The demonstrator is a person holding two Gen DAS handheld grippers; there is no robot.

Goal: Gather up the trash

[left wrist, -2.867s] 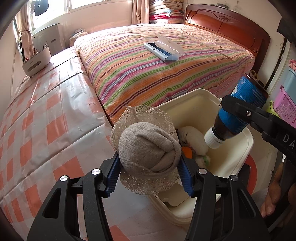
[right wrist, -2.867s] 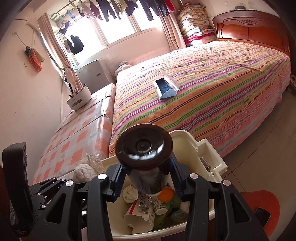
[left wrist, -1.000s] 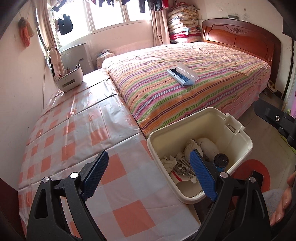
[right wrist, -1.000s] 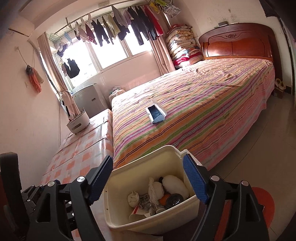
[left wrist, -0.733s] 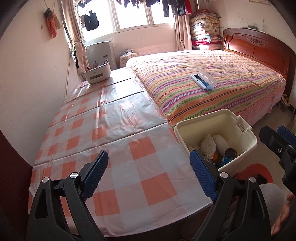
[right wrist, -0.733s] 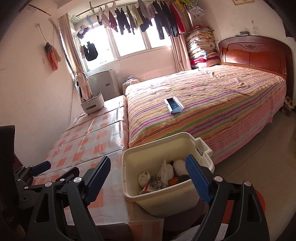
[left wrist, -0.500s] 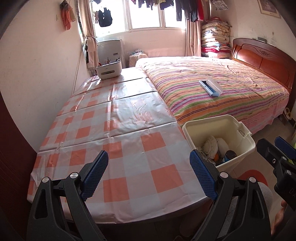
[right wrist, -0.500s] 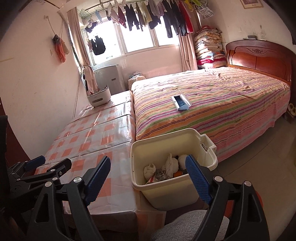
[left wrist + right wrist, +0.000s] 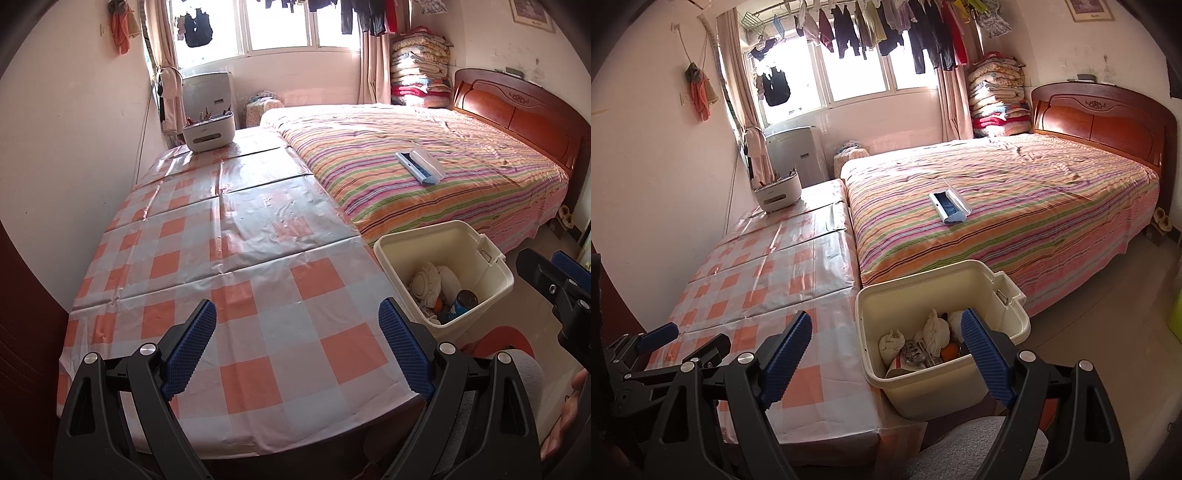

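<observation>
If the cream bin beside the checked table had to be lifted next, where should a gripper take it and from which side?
Probably by the latch tab that juts from the rim of the cream bin on its bed-facing side, coming from above. The walls are smooth and too wide for the open right gripper, while the thin rim lip offers a pinchable edge. The left gripper is open too.

Open worktop, bin at its corner

The checked worktop (image 9: pixel 229 236) lies bare through the frame's middle; only the white caddy (image 9: pixel 209 132) at upper left and the cream bin (image 9: pixel 495 284) at right obstruct.
</observation>
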